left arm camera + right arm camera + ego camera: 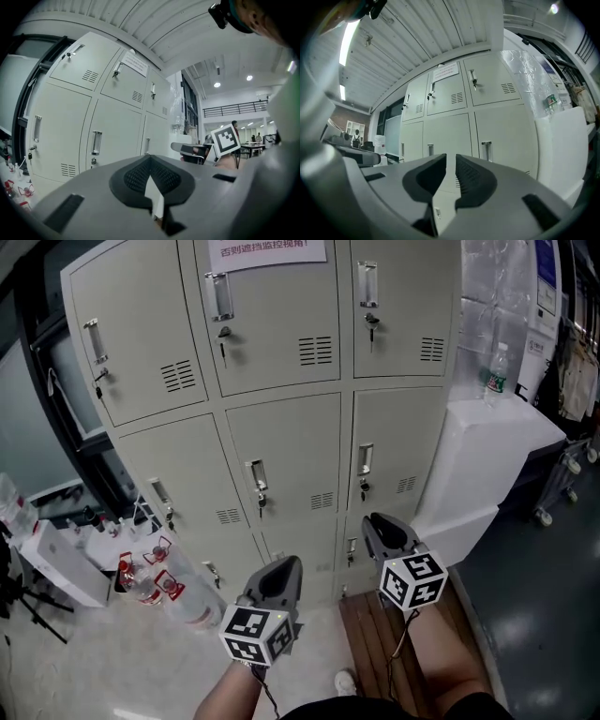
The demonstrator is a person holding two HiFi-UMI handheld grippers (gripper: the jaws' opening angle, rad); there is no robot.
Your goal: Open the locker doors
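A bank of pale grey lockers (281, 427) fills the head view, and every door I see is closed, each with a metal handle such as the middle one (255, 474). My left gripper (284, 570) is held level in front of the bottom row, apart from the doors, its jaws together and empty. My right gripper (378, 524) hovers near the lower right doors with a narrow gap between its jaws and nothing in it. The left gripper view has closed doors (112, 126) ahead of the left gripper (150, 159). The right gripper view shows the right gripper (451, 159) facing a closed door handle (486, 150).
A white cabinet-like block (487, 456) stands against the lockers' right side with a green-labelled bottle (497, 371) on top. Clear plastic bottles (155, 582) and a white box (56, 563) sit on the floor at left. A wooden board (384, 634) lies underfoot.
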